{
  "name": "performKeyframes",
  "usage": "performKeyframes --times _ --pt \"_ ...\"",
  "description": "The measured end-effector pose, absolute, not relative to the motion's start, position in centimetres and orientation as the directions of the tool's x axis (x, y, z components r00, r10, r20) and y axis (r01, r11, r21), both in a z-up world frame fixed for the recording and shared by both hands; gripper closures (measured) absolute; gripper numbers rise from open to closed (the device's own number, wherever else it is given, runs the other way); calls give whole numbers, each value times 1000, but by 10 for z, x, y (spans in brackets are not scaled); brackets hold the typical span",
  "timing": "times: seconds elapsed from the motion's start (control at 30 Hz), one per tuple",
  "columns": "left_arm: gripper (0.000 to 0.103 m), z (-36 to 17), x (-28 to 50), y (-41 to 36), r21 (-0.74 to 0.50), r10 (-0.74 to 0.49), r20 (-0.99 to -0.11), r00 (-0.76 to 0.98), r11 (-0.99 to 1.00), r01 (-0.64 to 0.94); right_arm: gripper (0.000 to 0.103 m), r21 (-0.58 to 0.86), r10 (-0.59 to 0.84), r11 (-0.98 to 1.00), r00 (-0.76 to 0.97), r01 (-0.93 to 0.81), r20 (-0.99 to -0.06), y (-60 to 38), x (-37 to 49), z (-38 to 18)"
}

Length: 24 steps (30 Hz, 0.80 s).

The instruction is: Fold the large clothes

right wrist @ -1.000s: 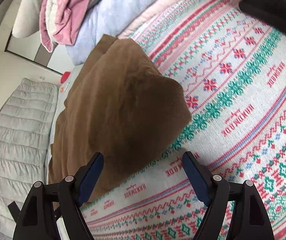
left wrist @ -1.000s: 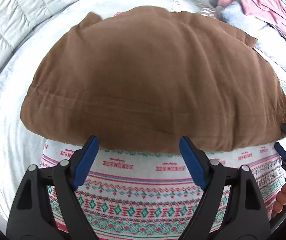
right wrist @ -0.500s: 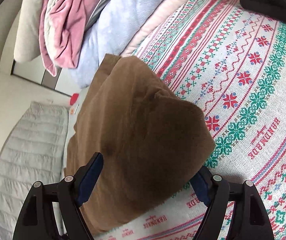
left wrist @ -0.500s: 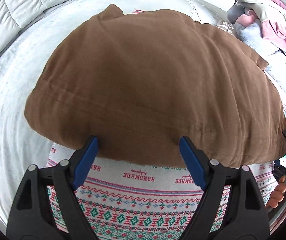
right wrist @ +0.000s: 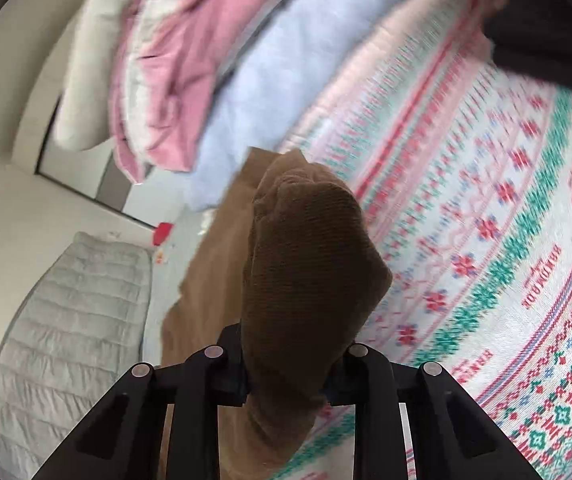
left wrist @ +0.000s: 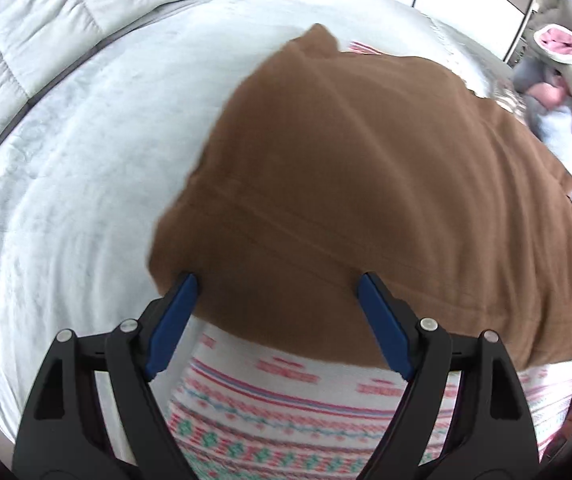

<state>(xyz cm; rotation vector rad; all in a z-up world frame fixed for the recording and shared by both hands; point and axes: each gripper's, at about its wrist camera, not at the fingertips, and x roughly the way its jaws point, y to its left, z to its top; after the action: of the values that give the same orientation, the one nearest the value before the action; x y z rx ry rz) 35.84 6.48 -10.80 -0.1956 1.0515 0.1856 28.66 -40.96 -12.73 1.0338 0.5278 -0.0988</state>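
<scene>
A large brown garment [left wrist: 365,184] lies on a patterned red, green and white cloth [left wrist: 286,420] on a bed. My left gripper [left wrist: 274,292] is open, its blue fingers [left wrist: 172,320] straddling the garment's near left hem corner. In the right wrist view my right gripper [right wrist: 286,376] is shut on a bunched corner of the brown garment [right wrist: 305,264], which stands up in a fold in front of the camera.
A pile of pink, light blue and cream bedding [right wrist: 206,60] lies beyond the garment. A grey quilted duvet [left wrist: 46,40] runs along the far left. A pale sheet [left wrist: 66,220] lies left of the patterned cloth [right wrist: 505,240].
My right gripper closed on the garment's right corner and lifted it. My left gripper moved forward and left until its fingers reach the hem's left corner.
</scene>
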Motion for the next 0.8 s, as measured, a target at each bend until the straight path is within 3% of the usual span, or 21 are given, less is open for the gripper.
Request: performKeyframes --times 0.1,0.2,0.27,0.43,0.5,0.67,0.8 --pt "19 -116 365 75 -104 11 -878 478 972 -212 78 810 169 424 843 405 -510 -422 290 -157" --pt "19 -111 365 89 -54 67 -860 505 974 -221 79 834 221 316 820 453 -529 -436 290 -197" --pt "19 -112 365 107 -64 77 -857 509 965 -254 80 830 208 332 824 447 -527 -435 291 -192" --pt "18 -122 363 153 -255 -80 -875 478 915 -313 83 784 79 444 853 433 -516 -411 292 -132" --pt "20 -111 355 169 -264 -58 -864 499 898 -353 83 710 -11 569 867 415 -499 -388 297 -94" --pt "20 -82 328 215 -276 4 -827 562 868 -413 83 362 -220 859 899 363 -379 -288 314 -14" --pt "20 -80 317 240 -268 47 -823 565 846 -460 84 114 -205 965 951 236 -231 -187 322 23"
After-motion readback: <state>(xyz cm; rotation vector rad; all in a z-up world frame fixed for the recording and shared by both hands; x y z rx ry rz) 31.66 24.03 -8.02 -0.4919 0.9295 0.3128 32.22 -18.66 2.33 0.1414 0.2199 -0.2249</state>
